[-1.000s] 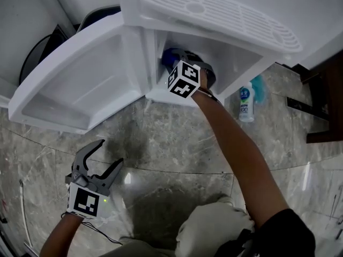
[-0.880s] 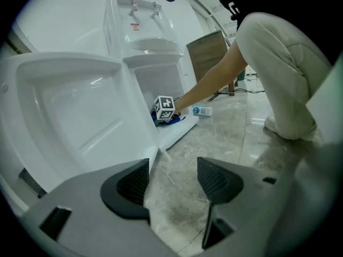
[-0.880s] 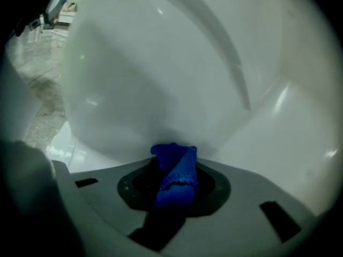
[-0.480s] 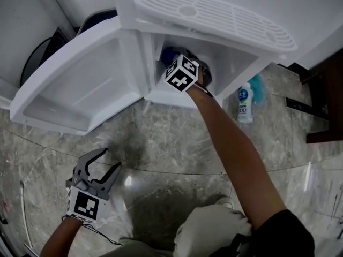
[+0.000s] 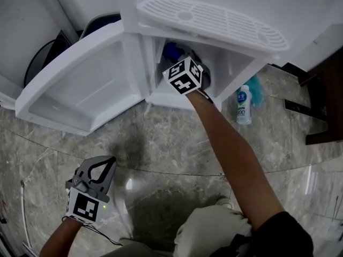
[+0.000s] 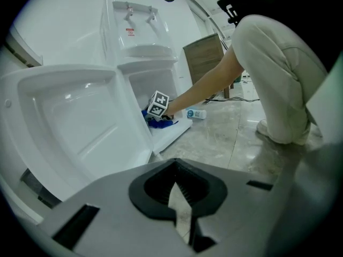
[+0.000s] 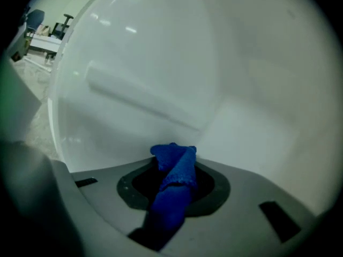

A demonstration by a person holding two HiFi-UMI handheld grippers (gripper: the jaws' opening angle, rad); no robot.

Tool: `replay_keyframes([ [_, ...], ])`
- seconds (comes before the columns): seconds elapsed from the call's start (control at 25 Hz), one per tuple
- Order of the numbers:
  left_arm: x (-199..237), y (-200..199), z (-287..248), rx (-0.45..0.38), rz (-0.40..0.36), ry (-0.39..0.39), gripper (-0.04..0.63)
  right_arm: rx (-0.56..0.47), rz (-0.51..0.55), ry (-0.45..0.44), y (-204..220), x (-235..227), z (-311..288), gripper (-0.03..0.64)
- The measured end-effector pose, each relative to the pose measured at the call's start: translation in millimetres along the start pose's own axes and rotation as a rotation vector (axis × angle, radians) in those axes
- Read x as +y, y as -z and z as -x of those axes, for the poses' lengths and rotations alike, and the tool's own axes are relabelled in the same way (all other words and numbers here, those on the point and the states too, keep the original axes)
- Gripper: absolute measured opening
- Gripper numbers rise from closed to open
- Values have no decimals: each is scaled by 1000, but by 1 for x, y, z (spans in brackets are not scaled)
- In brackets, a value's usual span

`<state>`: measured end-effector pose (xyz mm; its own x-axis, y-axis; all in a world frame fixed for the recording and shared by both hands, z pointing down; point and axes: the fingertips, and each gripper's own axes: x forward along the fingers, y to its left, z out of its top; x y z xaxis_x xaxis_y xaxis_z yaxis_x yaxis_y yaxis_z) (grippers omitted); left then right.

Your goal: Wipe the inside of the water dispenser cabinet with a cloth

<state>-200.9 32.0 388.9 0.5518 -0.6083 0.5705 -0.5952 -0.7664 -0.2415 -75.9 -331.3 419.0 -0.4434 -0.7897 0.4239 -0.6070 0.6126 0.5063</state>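
Inside the white water dispenser cabinet (image 5: pixel 231 63), the right claw (image 7: pixel 172 162) is clamped on a bunched blue cloth (image 7: pixel 170 194). Its jaws stand a little apart, pressed on the fabric, which runs along between them and pokes out past the tips in a rumpled knob. That knob sits close before the cabinet's smooth white inner wall; whether it touches the wall cannot be told. From the head view, only this claw's black-and-white marker cube (image 5: pixel 183 76) shows at the cabinet's mouth. A bit of blue shows behind it, and the person's bare forearm (image 5: pixel 230 149) reaches in from below.

Low at the left, over the grey marble floor (image 5: pixel 171 138), the left claw (image 5: pixel 109 161) has just closed its jaws. The tips meet, and nothing is between them. It hangs well apart from the cabinet, pointing toward the white hinged cabinet door (image 5: pixel 80 84), which stands swung wide open to the left. A small white plastic bottle with a blue label (image 5: pixel 244 105) lies on the floor just right of the cabinet.
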Motion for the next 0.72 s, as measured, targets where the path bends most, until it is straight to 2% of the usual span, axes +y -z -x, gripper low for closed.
replay_keyframes([
  [0.12,-7,7,3,34,2,34,8,-111,-58,128,-32,-28,15,84],
  [0.28,-14,11,2,33,13,48,8,-168,-59,212,-39,-37,28,87],
  [0.4,-15,9,1,26,8,53,8,-297,-149,300,-54,-58,53,87],
  [0.6,-11,11,-3,12,54,51,8,-651,-281,326,-138,-77,97,86],
  [0.72,-10,7,-5,23,61,63,8,-708,-359,353,-146,-87,102,86],
])
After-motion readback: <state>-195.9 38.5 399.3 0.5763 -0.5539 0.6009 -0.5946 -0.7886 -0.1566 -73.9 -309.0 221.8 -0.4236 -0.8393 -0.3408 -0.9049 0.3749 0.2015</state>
